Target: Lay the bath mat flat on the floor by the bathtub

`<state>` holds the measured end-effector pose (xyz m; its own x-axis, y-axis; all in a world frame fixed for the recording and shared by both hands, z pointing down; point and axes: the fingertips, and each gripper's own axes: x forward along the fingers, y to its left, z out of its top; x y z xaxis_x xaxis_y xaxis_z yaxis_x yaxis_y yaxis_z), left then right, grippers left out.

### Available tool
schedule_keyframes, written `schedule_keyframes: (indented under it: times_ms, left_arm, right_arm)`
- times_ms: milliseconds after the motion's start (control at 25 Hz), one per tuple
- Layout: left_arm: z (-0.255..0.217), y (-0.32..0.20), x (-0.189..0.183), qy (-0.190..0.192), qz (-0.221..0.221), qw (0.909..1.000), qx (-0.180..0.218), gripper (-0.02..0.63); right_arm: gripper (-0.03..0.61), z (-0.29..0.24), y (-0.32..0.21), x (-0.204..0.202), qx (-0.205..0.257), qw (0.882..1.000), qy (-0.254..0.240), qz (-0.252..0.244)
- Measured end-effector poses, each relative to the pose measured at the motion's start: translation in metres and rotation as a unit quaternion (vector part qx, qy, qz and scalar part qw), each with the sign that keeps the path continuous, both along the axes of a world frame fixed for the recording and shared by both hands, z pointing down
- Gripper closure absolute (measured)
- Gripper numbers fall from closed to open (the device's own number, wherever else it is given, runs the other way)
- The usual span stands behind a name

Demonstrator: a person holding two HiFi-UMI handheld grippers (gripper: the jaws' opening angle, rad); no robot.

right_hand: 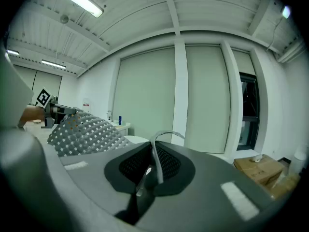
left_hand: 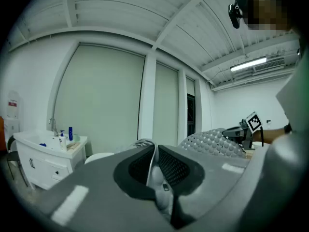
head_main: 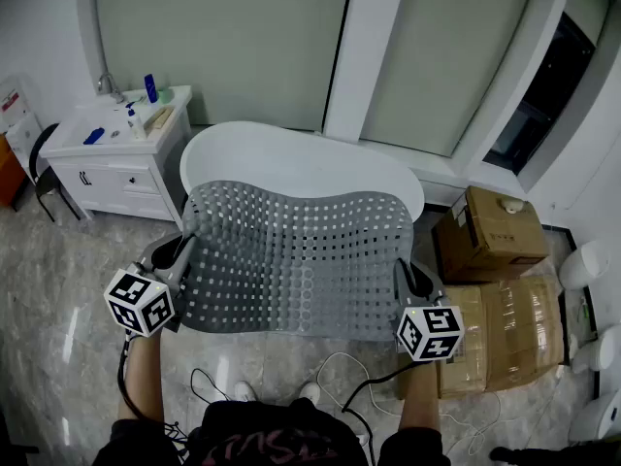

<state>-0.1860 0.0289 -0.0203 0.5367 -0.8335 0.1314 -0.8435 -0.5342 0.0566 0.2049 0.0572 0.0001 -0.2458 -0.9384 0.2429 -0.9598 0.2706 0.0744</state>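
You have the bath mat (head_main: 291, 260) up in the air, spread between the two grippers on the near side of the bathtub (head_main: 291, 158), with its far edge overhanging the tub rim. The left gripper (head_main: 184, 252) is clenched on the mat's left edge and the right gripper (head_main: 404, 276) on its right edge. In each gripper view only a thin strip of the mat sits between the pads.

That narrow bite is your first risk. A sharp pull outward, or a quick drop, could likely tug an edge free and let that side flop.

The mat is soft and already bows in the middle. If you bring the grippers closer together as you lower, it will probably land with a ridge or a fold instead of flat.

Watch the far edge: lowered straight down from here, it may catch on the tub rim and drape into the tub.

The loose cables (head_main: 340, 372) lie on the floor (head_main: 58, 299) on the near side of the tub, by your feet; setting the mat over them would leave a bump. The cardboard boxes (head_main: 490, 236) stand just right of the tub, so drifting that way could hang up the right edge.
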Motion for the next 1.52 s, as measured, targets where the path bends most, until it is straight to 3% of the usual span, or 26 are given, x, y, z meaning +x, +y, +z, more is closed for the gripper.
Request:
schedule_keyframes:
  times_ms: [920,1520]
  left_arm:
    - [0.001,0.007,0.019,-0.019,-0.002,0.9998,-0.005,0.586]
    - [0.006,0.005,0.051,-0.033,-0.023,0.9991,-0.013,0.586]
  right_arm:
    - [0.532,0.007,0.004,0.008,-0.007,1.0,-0.009,-0.014]
    - [0.532,0.023,-0.008,0.042,-0.015,0.999,-0.033,-0.029]
